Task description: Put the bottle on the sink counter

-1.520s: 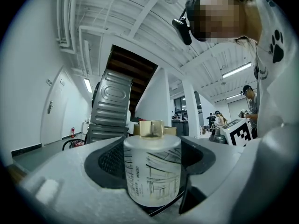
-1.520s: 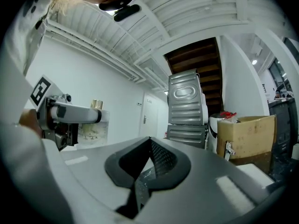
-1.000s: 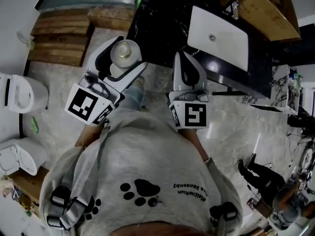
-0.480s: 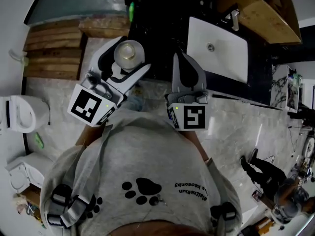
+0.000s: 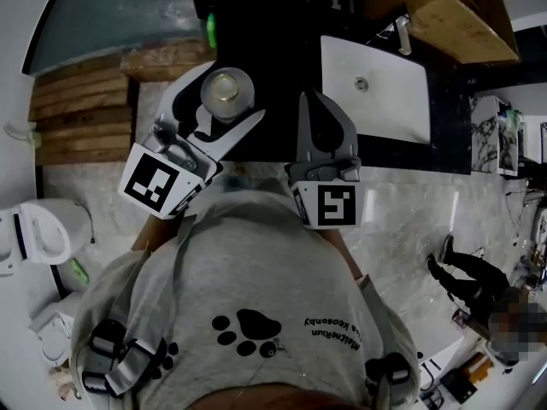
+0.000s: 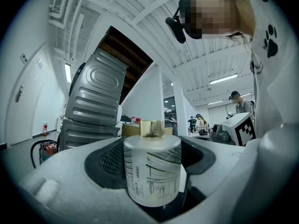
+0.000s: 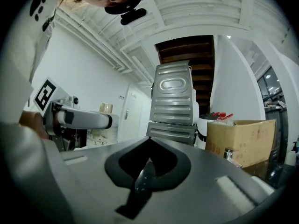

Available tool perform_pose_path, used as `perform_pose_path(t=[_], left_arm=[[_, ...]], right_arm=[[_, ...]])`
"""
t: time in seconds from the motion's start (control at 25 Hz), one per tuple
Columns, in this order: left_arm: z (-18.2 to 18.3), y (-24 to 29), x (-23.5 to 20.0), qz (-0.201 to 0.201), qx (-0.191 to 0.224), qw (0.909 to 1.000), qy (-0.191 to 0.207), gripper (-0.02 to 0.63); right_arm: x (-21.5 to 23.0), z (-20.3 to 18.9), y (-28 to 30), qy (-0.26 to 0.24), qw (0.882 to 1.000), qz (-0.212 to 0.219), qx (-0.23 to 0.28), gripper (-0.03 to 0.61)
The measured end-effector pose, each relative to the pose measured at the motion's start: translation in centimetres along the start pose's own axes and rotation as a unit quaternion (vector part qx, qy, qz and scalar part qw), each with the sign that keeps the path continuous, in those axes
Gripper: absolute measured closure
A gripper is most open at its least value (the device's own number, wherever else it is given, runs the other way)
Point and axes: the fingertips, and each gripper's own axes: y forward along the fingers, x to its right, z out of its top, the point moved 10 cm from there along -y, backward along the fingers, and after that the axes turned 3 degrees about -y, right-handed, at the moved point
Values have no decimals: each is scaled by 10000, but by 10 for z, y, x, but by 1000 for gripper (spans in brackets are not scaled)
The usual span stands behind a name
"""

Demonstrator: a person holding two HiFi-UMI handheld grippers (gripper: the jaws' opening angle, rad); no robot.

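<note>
A frosted white bottle with a gold cap and a line drawing on its side stands upright between the jaws of my left gripper, which is shut on it. In the head view it hangs over the near edge of the black sink counter. The left gripper view shows the bottle filling the gap between the jaws. My right gripper is beside it to the right, jaws shut together with nothing in them; its closed tips show in the right gripper view.
A white basin with a tap is set in the counter, right of both grippers. A small green thing stands at the counter's left end. Wooden slats and a toilet lie left; a wooden board is at top right.
Both grippers have moved forward toward the sink counter, the left one still holding the bottle, which has gone from above the marble floor to above the counter's near edge.
</note>
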Motion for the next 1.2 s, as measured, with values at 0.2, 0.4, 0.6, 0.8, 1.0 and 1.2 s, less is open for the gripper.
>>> perform_pose_path(t=[0.2, 0.4, 0.6, 0.8, 1.0, 1.2], left_arm=[[-5, 9, -10, -83, -3, 9999, -67, 276], [-7, 18, -19, -96, -42, 9998, -142, 276], [-7, 36, -27, -92, -81, 9998, -124, 276], [-6, 53, -37, -63, -141, 9999, -58, 276], [-10, 73, -48, -47, -216, 9998, -22, 276], [-16, 93, -59, -98, -266, 9996, 89, 276]], right_arm=[[2, -4, 9, -26, 10000, -38, -48, 576], [5, -7, 16, 31, 9998, -73, -167, 577], [18, -10, 27, 72, 9997, -70, -204, 577], [33, -14, 44, 110, 9997, 52, -194, 576], [48, -24, 63, 171, 9992, 195, -310, 577], [60, -32, 79, 399, 9985, 234, -292, 577]])
